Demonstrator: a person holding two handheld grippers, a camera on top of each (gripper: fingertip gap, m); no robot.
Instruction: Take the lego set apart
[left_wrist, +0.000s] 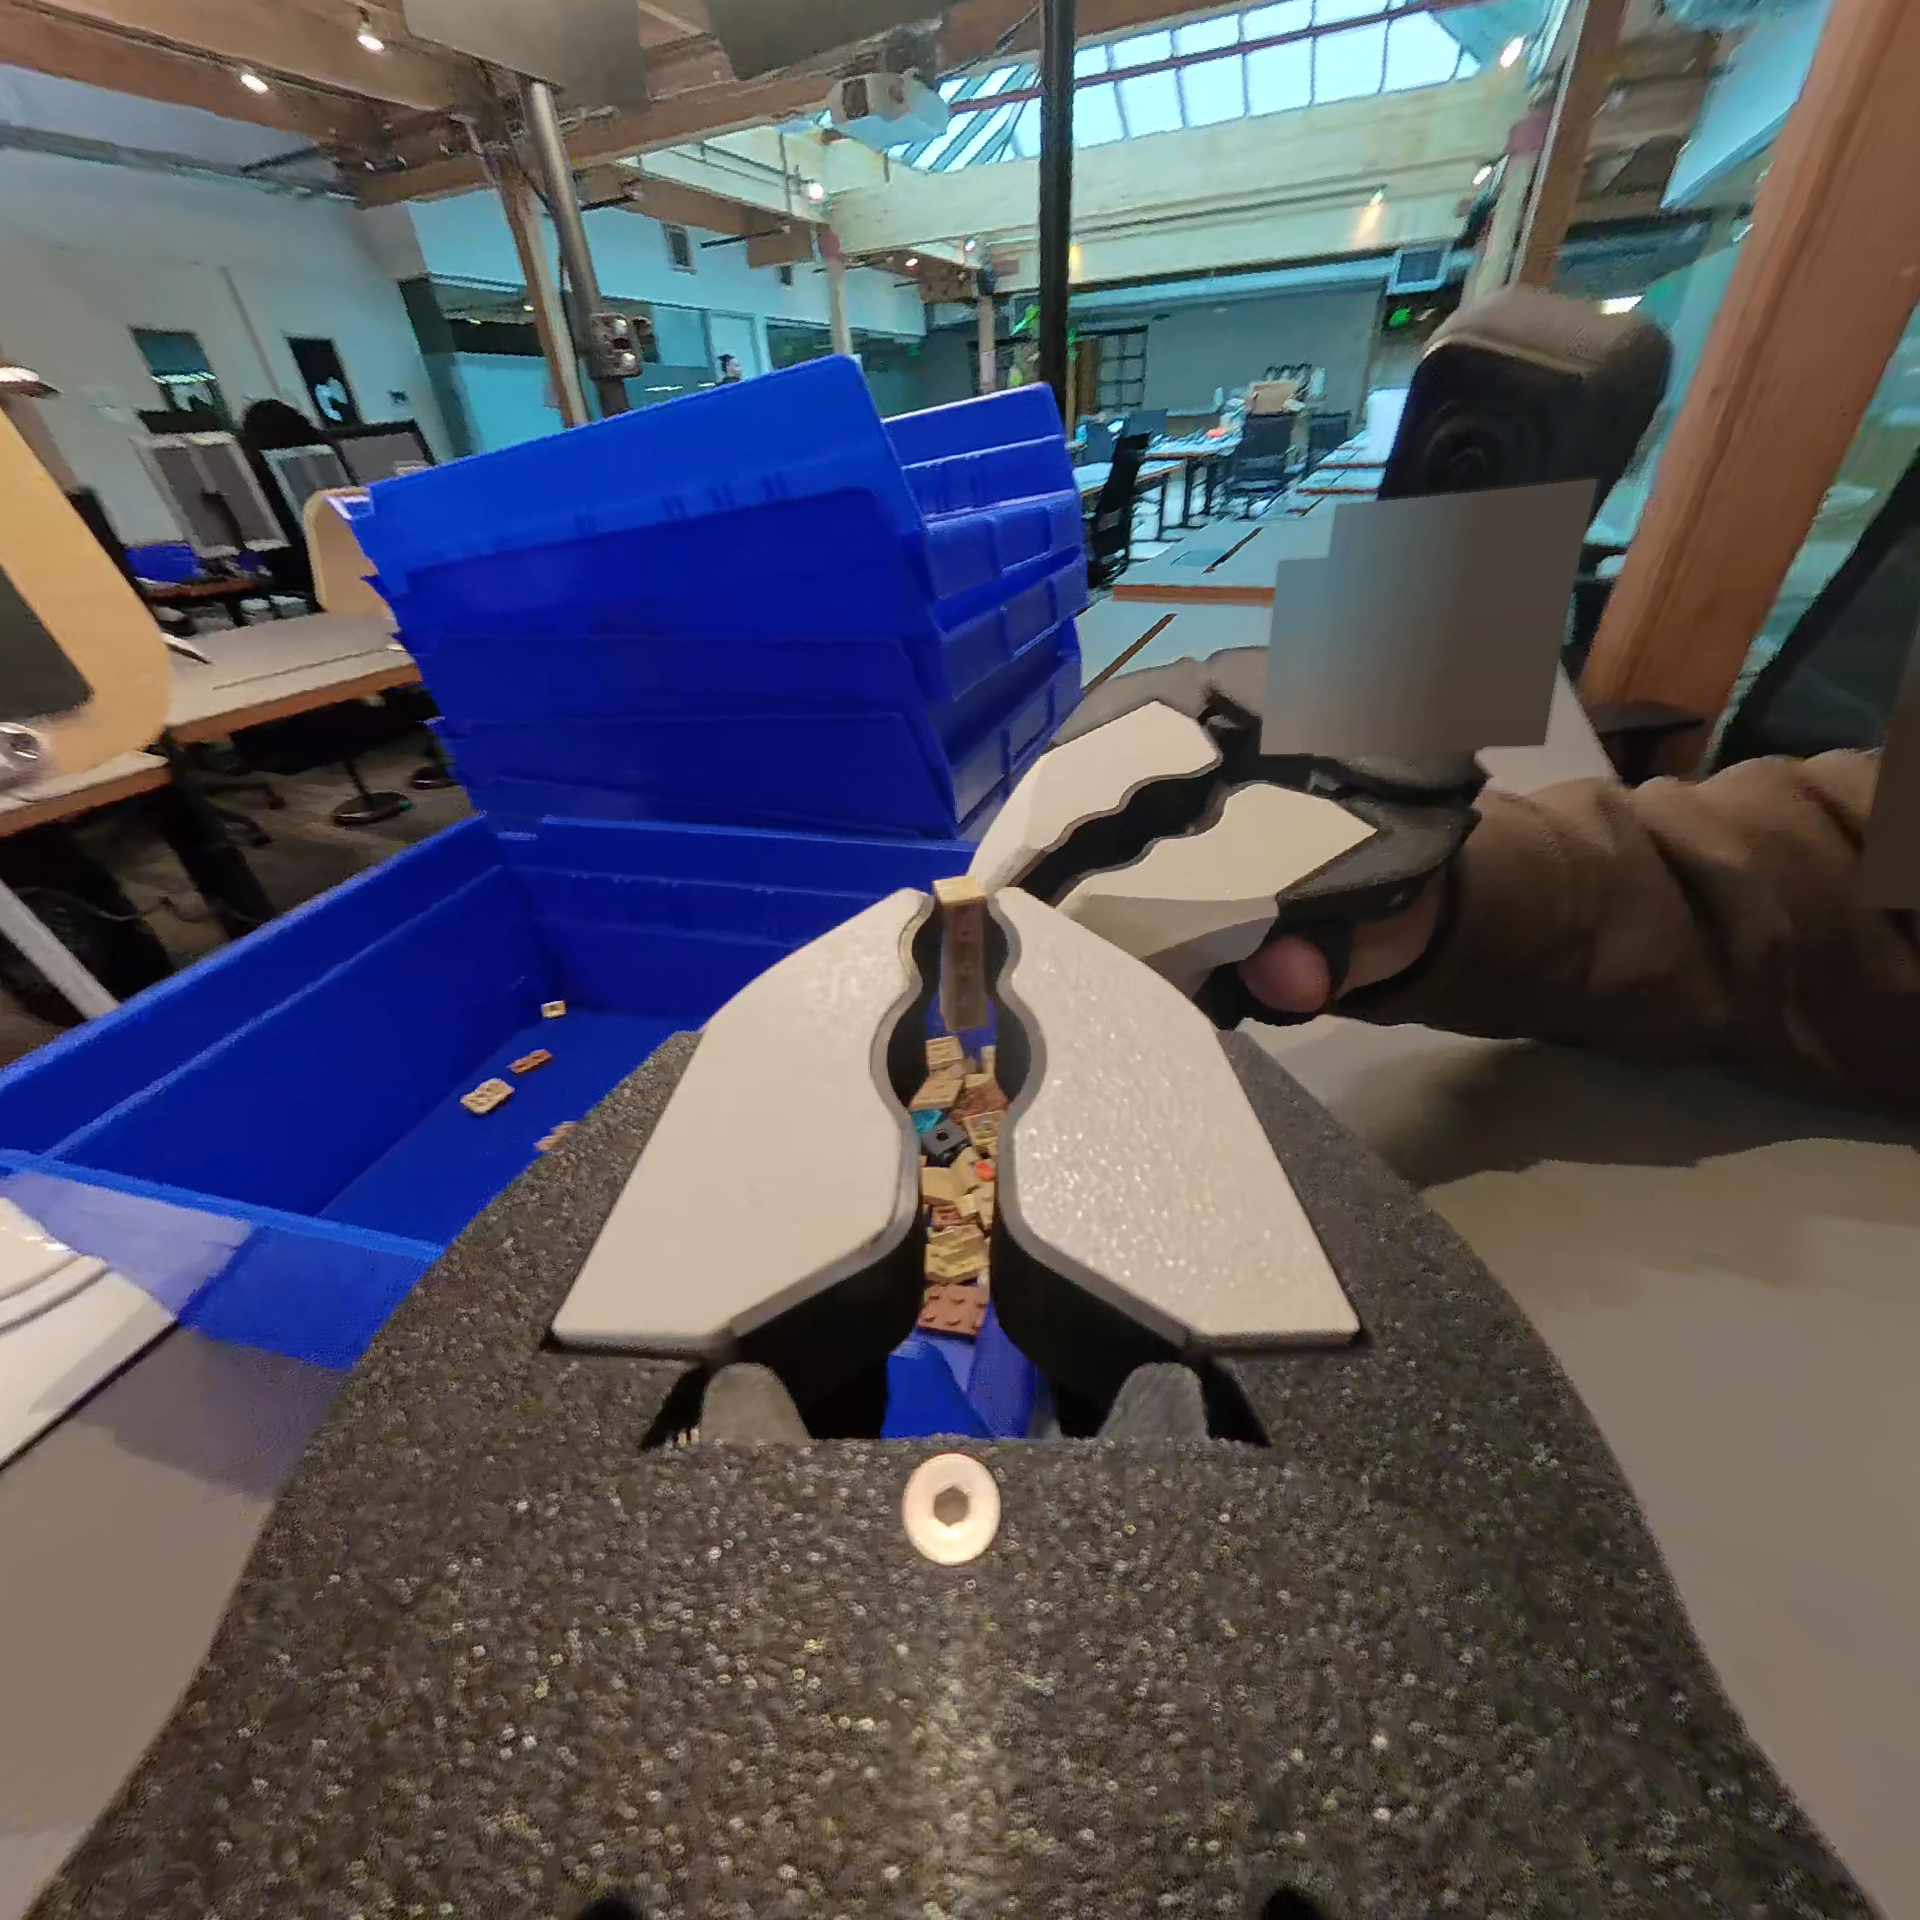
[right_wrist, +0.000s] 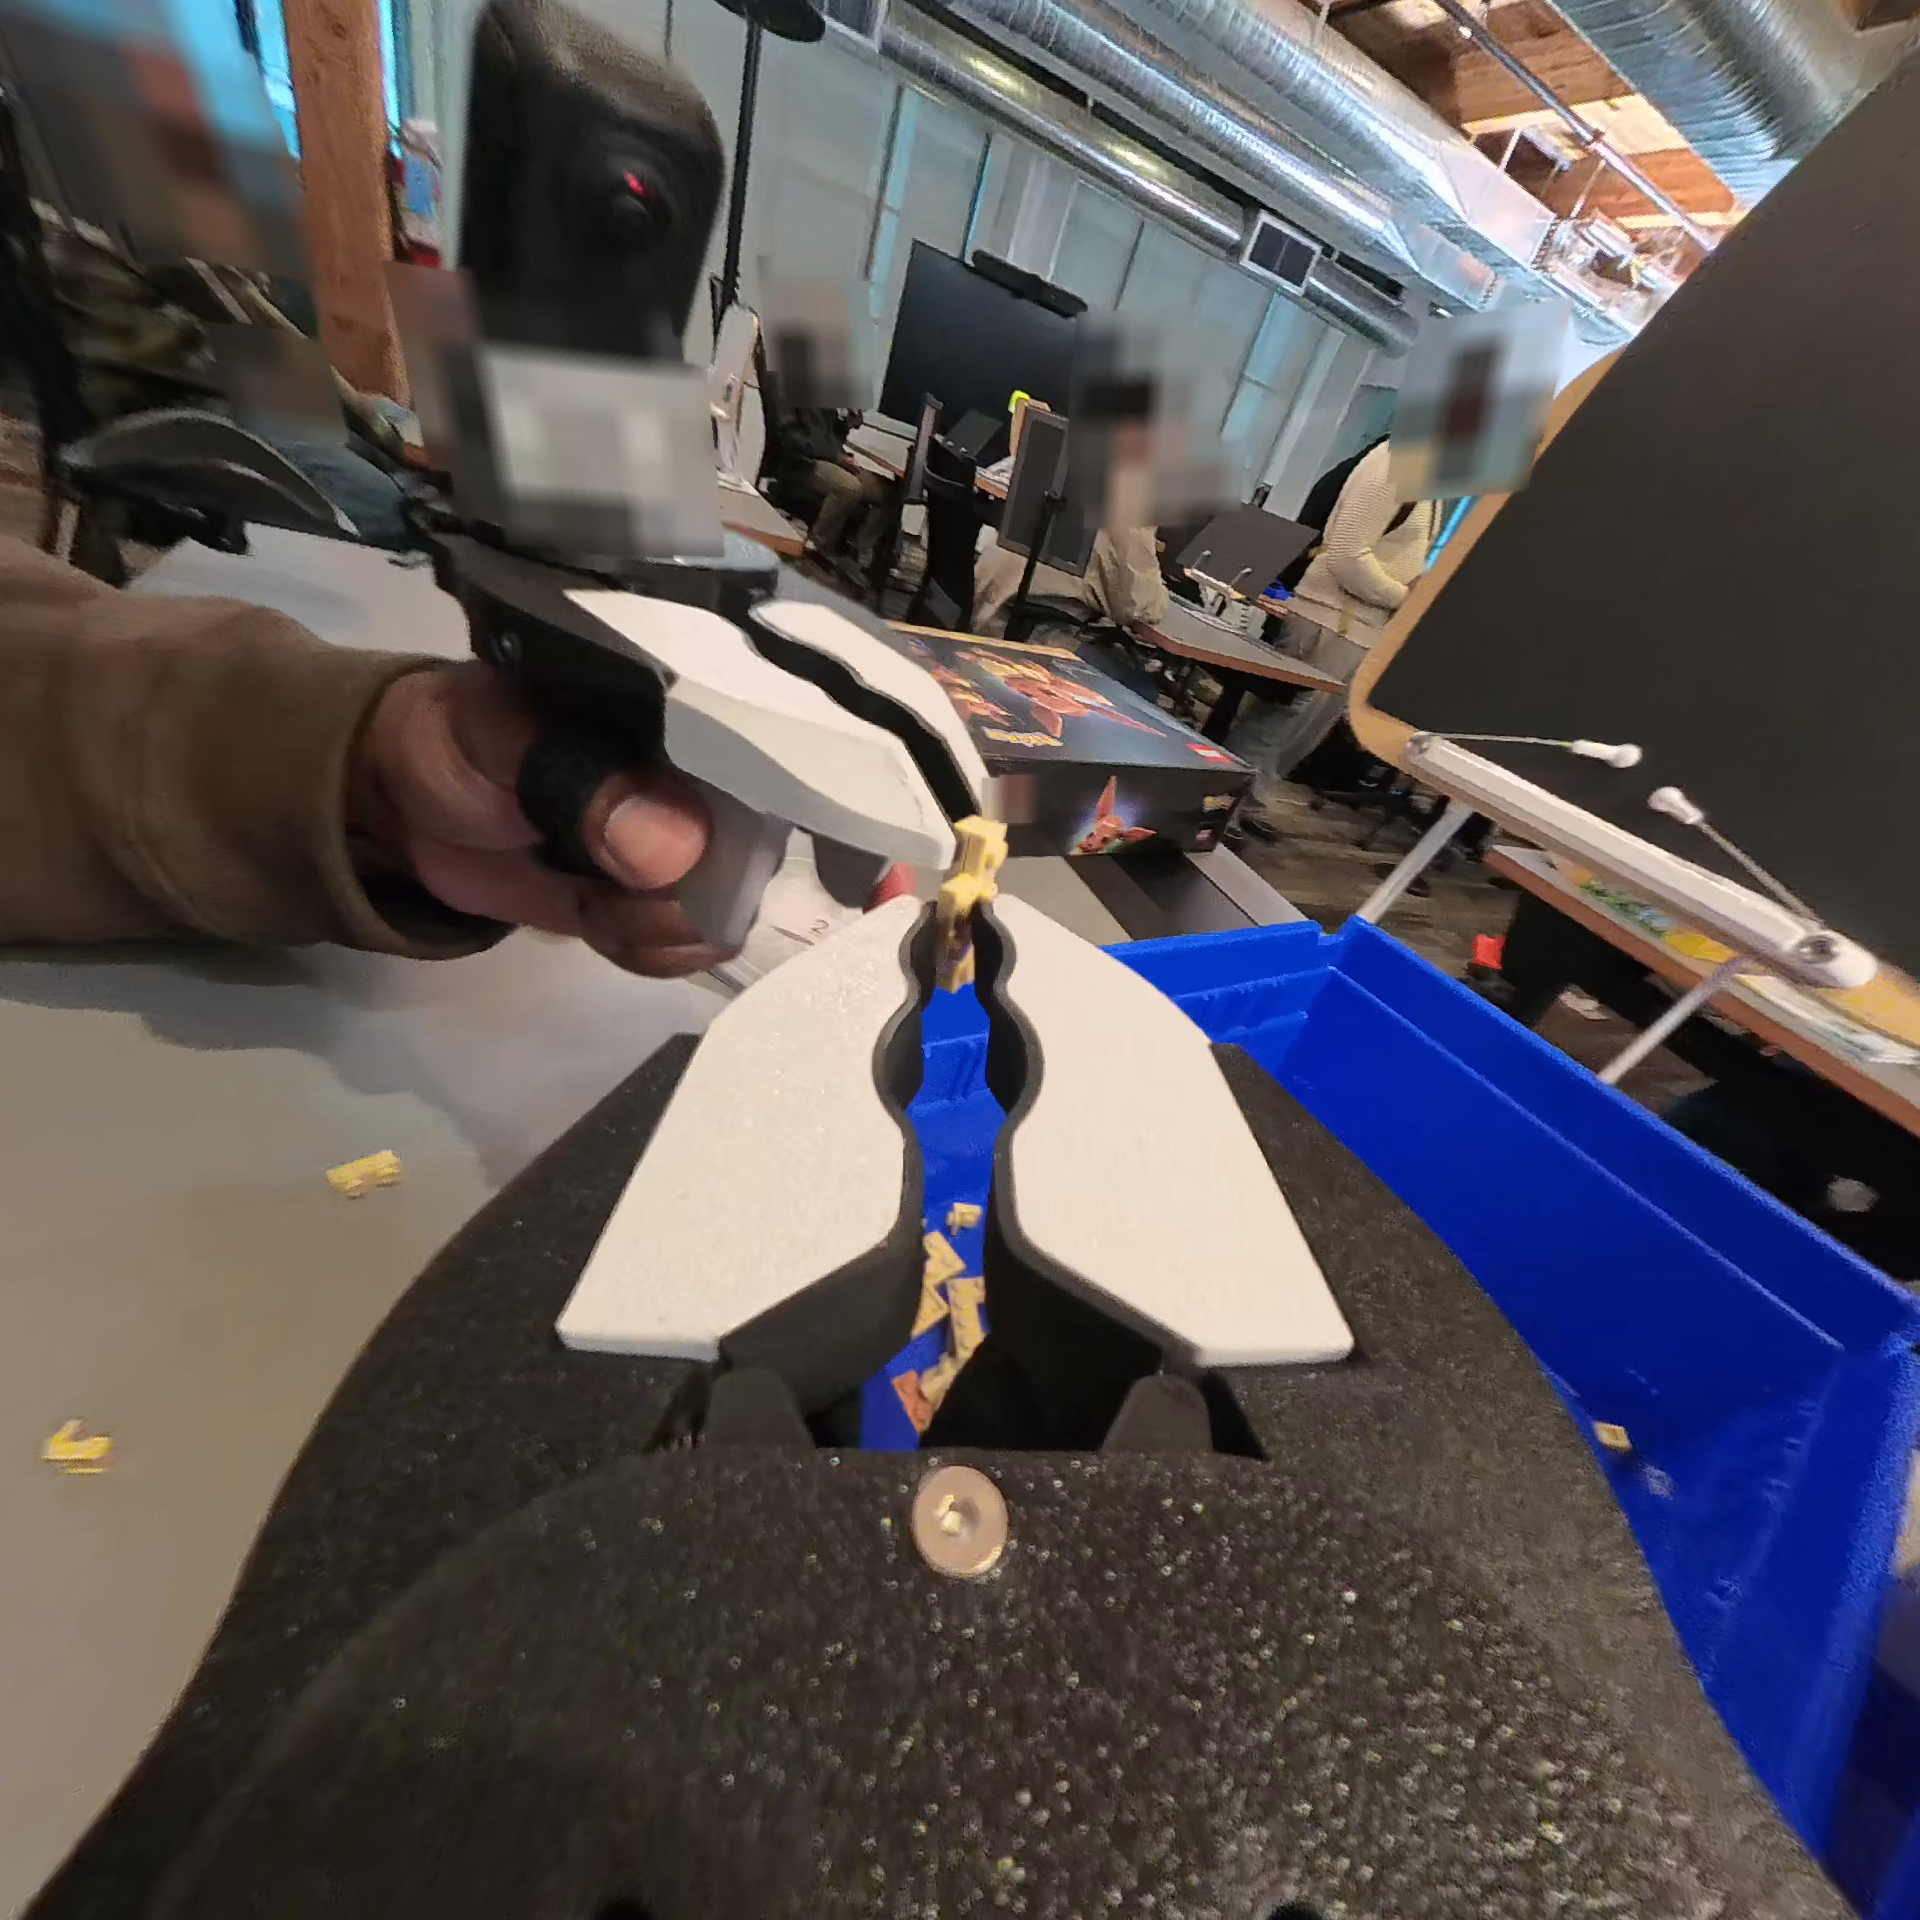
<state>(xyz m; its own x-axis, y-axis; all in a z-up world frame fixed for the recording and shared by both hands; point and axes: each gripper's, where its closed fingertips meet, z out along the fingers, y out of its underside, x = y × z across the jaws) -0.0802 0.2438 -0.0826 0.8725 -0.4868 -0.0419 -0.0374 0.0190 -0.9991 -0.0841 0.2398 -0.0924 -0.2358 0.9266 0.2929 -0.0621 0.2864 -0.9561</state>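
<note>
In the left wrist view my left gripper (left_wrist: 961, 914) is shut on a small tan brick piece (left_wrist: 961, 956) that stands upright between its fingertips. The right gripper (left_wrist: 1013, 883) comes in from the right, and its tips touch the top of that piece. In the right wrist view my right gripper (right_wrist: 961, 920) is shut on a tan piece (right_wrist: 961, 940). The left gripper (right_wrist: 951, 831) reaches in from the upper left, with a tan piece (right_wrist: 982, 847) at its tip, right above mine. Both grippers hover over a blue bin (left_wrist: 312, 1039) that holds several loose tan and brown pieces (left_wrist: 956, 1195).
A stack of blue bins (left_wrist: 675, 623) stands behind the open bin, which also shows in the right wrist view (right_wrist: 1558, 1143). A dark box with an orange picture (right_wrist: 1070, 727) lies on the grey table. Loose yellow pieces (right_wrist: 364, 1174) lie on the table at left. A black board on a stand (right_wrist: 1714, 520) is at right. The grippers are tip to tip, or close to it.
</note>
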